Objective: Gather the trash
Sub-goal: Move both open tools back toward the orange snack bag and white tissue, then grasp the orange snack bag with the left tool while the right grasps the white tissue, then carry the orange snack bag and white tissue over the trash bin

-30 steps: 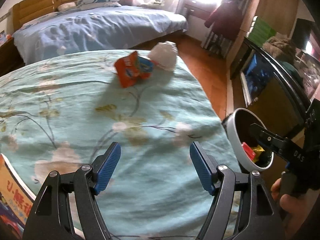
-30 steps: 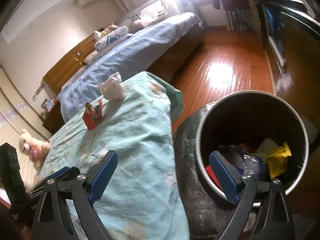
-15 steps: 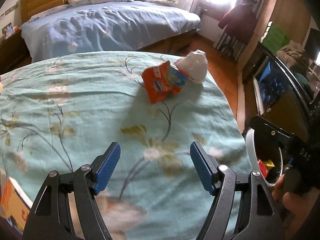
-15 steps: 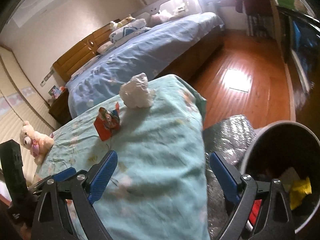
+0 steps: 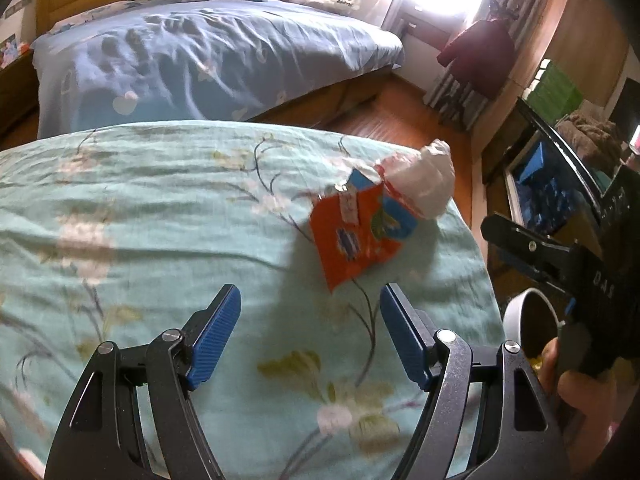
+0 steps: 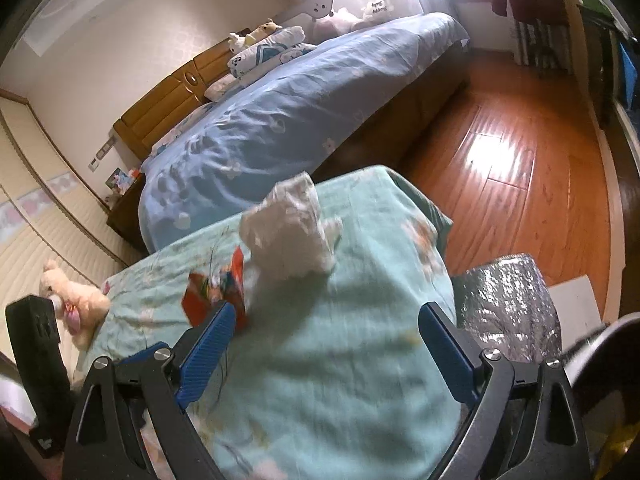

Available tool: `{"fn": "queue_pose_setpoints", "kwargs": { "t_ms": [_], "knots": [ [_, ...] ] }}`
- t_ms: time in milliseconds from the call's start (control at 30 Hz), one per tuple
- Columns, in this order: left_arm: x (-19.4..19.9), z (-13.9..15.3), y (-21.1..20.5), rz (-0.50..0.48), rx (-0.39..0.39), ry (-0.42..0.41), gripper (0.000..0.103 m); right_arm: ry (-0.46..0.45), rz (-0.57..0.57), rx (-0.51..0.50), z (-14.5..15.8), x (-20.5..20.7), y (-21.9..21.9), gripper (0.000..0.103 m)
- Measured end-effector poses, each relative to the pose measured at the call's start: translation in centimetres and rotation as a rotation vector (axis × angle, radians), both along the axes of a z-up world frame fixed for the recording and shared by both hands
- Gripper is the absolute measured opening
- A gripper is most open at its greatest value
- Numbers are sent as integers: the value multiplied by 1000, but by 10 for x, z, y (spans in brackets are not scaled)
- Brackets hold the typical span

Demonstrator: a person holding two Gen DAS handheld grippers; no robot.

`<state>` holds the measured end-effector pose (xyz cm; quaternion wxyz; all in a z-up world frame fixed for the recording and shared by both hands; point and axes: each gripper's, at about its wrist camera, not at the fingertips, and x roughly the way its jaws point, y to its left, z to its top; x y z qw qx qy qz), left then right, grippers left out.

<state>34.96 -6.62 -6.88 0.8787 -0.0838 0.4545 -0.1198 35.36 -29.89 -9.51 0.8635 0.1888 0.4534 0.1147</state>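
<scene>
An orange snack wrapper [image 5: 354, 236] lies on the teal flowered bedspread [image 5: 160, 216], just ahead of my left gripper [image 5: 310, 316], which is open with nothing between its blue pads. A crumpled white tissue [image 5: 424, 184] sits right behind the wrapper near the bed's corner. In the right wrist view the white tissue [image 6: 292, 232] lies ahead of my right gripper [image 6: 326, 344], also open and empty, with the wrapper [image 6: 216, 292] by its left finger. The trash bin [image 5: 528, 328] stands off the bed's right edge, holding some yellow scraps.
A second bed with a blue cover [image 6: 288, 108] stands across a strip of wooden floor [image 6: 516, 168]. A plush bear [image 6: 76, 300] lies at the bed's left. A silver sequined cloth [image 6: 508, 300] hangs by the bin. A hand [image 5: 580, 392] holds the right gripper.
Both grippers have travelled across the bed towards the wrapper and tissue, which now loom larger and closer. The bin has slid towards the right edge of both views. Jaws stayed open.
</scene>
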Motion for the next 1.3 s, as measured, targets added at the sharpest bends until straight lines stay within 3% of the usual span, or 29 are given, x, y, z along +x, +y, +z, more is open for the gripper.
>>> {"fn": "queue_pose_setpoints", "kwargs": {
  "t_ms": [133,267,300,367,400,433,500,600,967,1300],
  "knots": [
    [13,-1,1,-6,-17,-10,74,-4,1,-1,-1,23,6,91],
    [23,-4,-1,-27,-30,-15,73,24,0,27,-10,40,7,74],
    [23,-5,-3,-33,-35,-16,68,33,3,35,-14,42,8,60],
    [27,-7,-6,-58,-46,-10,57,49,21,68,-21,45,9,45],
    [28,-9,-9,-74,-51,-7,45,49,27,84,-22,45,10,39],
    [30,-10,-11,-89,-51,-3,30,42,30,79,-22,44,12,38],
    [30,-13,-19,-117,-38,3,13,30,40,66,-19,40,14,33],
    [24,-10,-24,-137,-33,-14,3,34,42,84,-19,33,13,27],
    [-31,19,-20,-122,-45,-66,1,4,-6,147,3,-32,-7,24],
    [-105,23,-39,-151,-39,-77,1,-37,-21,66,24,-114,-12,24]
  ]
}}
